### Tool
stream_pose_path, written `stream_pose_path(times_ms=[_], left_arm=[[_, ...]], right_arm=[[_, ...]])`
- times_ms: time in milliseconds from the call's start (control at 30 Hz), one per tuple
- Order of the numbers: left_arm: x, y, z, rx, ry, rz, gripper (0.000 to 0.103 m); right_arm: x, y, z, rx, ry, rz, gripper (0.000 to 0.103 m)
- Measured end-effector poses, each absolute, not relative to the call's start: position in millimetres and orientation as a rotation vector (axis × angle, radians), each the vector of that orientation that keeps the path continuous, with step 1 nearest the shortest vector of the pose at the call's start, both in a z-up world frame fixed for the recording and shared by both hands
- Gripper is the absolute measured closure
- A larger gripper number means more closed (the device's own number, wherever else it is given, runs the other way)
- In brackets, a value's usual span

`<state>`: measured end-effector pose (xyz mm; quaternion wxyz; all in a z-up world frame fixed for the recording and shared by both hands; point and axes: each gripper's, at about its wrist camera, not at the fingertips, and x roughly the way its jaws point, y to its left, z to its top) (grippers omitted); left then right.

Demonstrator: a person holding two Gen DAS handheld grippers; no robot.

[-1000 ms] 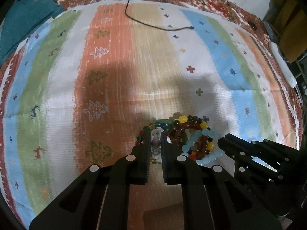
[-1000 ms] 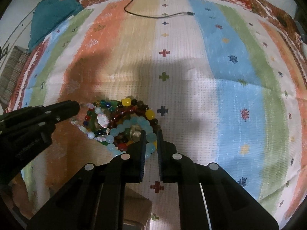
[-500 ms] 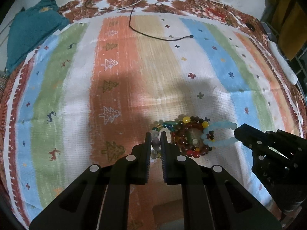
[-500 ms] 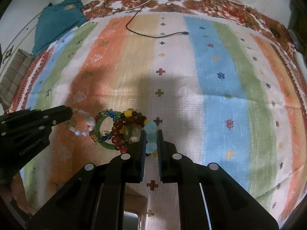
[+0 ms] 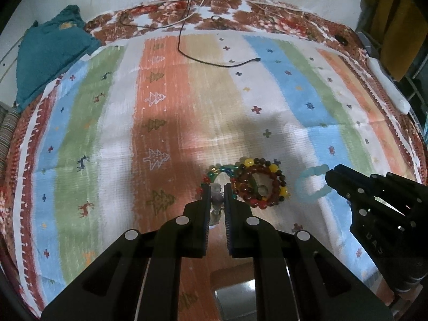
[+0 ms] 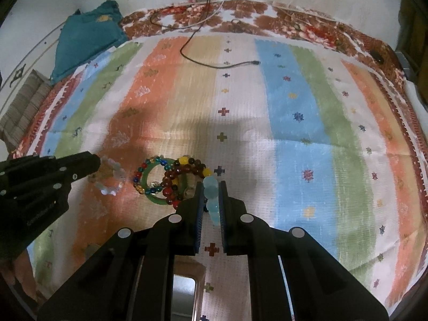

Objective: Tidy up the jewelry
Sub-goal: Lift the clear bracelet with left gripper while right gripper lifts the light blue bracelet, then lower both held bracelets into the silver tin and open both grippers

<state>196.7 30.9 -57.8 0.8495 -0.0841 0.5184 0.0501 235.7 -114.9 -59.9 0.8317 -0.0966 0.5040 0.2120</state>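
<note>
From the left wrist view, the step in hand looks like pulling single bracelets out of the bead pile [image 5: 255, 184] so each can lie alone on the striped cloth [image 5: 171, 85]. The left gripper [image 5: 216, 191] has its jaws narrow, closed on a pale clear bracelet [image 5: 216, 196] just left of the pile, with a loop of red, green and blue beads touching that side of the pile. To the right of the pile the right gripper [image 5: 331, 178] grips the light-blue bracelet [image 5: 311, 184], which stands just apart from the pile. The next move, I judge, calls for carrying each bracelet farther from the pile, out to open cloth, and then opening the jaws. From the right wrist view, the right gripper [image 6: 211, 187] is narrow and pinches the light-blue bracelet [image 6: 212, 195] just right of the pile [image 6: 171, 180]; the left gripper [image 6: 93, 161] holds the pale clear bracelet [image 6: 111, 178] just left of the pile. In the pile, 1 green bangle [image 6: 157, 200] lies under dark red and mixed strands, so a strand could snag and drag along. A black cable [image 6: 214, 64] and a teal cloth [image 6: 88, 37] lie well beyond the pile, out of the way.
</note>
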Motion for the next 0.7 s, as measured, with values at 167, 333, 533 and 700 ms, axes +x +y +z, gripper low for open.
stream_pose_path(times_ms=[167, 333, 533, 700], left_arm=[[185, 28, -48, -0.188, 1.069, 0.097, 0.094], [169, 26, -36, -0.201, 1.033, 0.080, 0.094], [152, 21, -22, -0.204, 0.994, 0.062, 0.094], [139, 14, -16, -0.194, 0.971, 0.038, 0.094]], right_arm=[[227, -115, -51, -0.221, 1.031, 0.462, 0.091], [218, -117, -43, -0.226, 0.997, 0.478, 0.091], [200, -119, -31, -0.236, 0.952, 0.498, 0.091], [186, -123, -22, -0.228, 0.925, 0.520, 0.091]])
